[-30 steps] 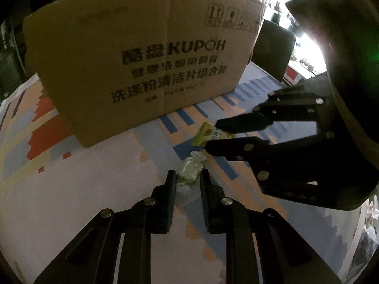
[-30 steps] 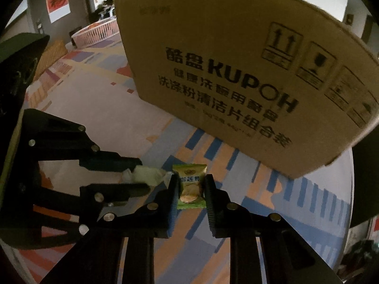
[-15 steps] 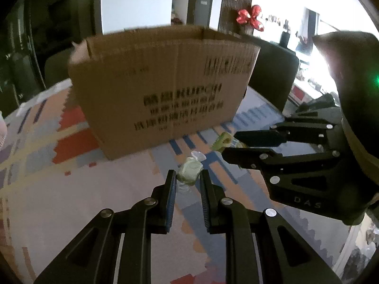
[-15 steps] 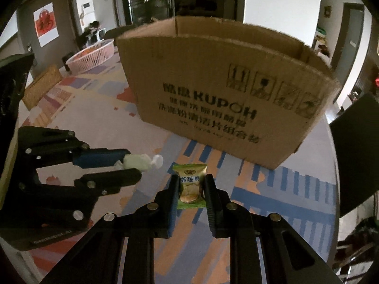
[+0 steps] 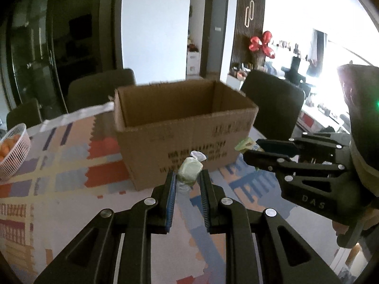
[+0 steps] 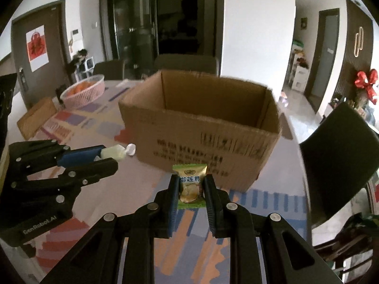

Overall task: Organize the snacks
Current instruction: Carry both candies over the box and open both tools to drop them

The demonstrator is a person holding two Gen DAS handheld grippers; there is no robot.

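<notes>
An open brown cardboard box (image 5: pixel 184 127) stands on the patterned table, also in the right wrist view (image 6: pixel 201 127). My left gripper (image 5: pixel 187 177) is shut on a pale green wrapped candy (image 5: pixel 189 171), held in the air in front of the box; the candy also shows in the right wrist view (image 6: pixel 113 153). My right gripper (image 6: pixel 190 182) is shut on a green and yellow snack packet (image 6: pixel 190 184), raised in front of the box. The packet also shows in the left wrist view (image 5: pixel 246 144). Both grippers are side by side.
A pink basket of oranges (image 6: pixel 83 92) sits at the table's far left, also in the left wrist view (image 5: pixel 11 151). A flat brown piece (image 6: pixel 35 118) lies near it. Dark chairs (image 5: pixel 272 104) stand behind and right of the table (image 6: pixel 338 146).
Both grippers have risen and pulled back from the box with their snacks held. The box's open top and inside now show.
</notes>
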